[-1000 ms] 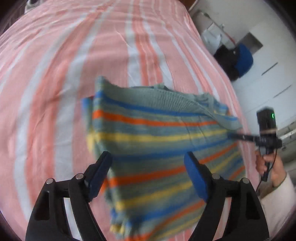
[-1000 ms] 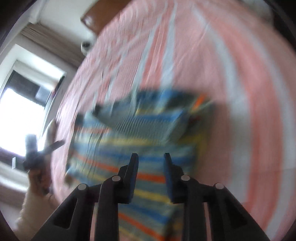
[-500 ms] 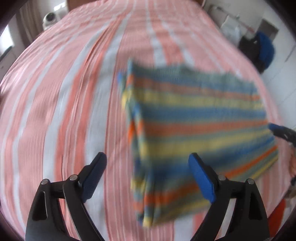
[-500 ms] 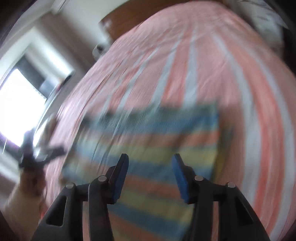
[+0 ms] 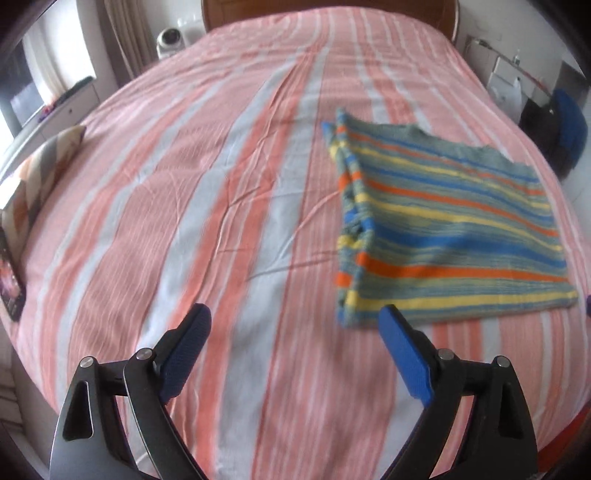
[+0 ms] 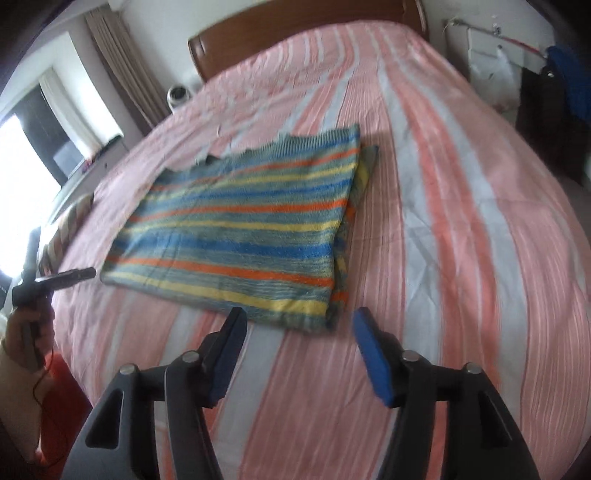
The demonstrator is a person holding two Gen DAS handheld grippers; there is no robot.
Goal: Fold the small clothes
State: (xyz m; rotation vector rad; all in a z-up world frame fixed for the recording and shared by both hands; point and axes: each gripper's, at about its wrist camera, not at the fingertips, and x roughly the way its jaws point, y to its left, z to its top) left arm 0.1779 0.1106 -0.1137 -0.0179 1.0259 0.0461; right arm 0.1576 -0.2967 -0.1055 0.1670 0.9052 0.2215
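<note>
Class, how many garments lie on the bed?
1: a striped sweater, folded flat on the bed, ahead of both open grippers. Others may lie outside the views.

Bed (image 5: pixel 221 184) with a pink-and-white striped sheet

At its head stands a brown wooden headboard (image 6: pixel 295 33); a patterned cushion (image 5: pixel 40 162) lies at its left edge, and a blue-and-black bag (image 5: pixel 557 129) sits off its right side.
</note>
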